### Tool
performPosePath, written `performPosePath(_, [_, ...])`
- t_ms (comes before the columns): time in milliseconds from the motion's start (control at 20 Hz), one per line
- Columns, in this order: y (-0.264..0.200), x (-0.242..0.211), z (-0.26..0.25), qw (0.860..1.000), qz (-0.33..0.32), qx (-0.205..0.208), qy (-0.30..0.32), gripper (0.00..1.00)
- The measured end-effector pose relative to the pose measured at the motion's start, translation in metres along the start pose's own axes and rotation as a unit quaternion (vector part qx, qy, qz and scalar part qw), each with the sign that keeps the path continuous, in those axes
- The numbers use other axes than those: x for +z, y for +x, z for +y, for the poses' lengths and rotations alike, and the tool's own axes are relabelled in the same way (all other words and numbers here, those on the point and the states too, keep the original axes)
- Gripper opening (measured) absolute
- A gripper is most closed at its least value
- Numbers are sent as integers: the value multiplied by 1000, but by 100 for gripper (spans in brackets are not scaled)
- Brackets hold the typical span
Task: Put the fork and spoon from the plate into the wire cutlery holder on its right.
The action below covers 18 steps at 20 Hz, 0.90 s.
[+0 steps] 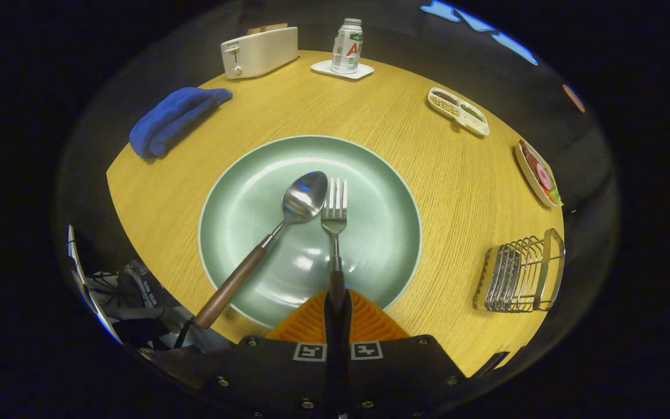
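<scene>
With the gripper [337, 299] clenched on the fork [335, 221] handle, the sound move was lifting it level off the plate [236, 203], then swinging toward three o'clock to the wire cutlery holder [520, 273], clear of the spoon [280, 230].

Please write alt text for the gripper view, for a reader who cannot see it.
The gripper has its jaws shut on the fork handle; the fork lies on a green plate beside a spoon. The wire cutlery holder stands right of the plate on a wooden table.
</scene>
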<state>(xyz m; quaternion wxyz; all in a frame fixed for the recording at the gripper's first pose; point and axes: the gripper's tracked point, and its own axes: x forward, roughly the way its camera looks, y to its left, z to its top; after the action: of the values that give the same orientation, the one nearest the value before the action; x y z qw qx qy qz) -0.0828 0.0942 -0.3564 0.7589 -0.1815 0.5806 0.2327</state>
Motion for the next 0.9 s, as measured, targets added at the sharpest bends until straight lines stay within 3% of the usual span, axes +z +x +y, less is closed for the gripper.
performPosePath(300, [-46, -6, -43, 998, 29, 4, -47, 1])
performPosePath(450, [-72, -15, -80, 996, 48, -14, -71, 1])
performPosePath(900, [-122, -41, -145, 993, 87, -37, -68, 1])
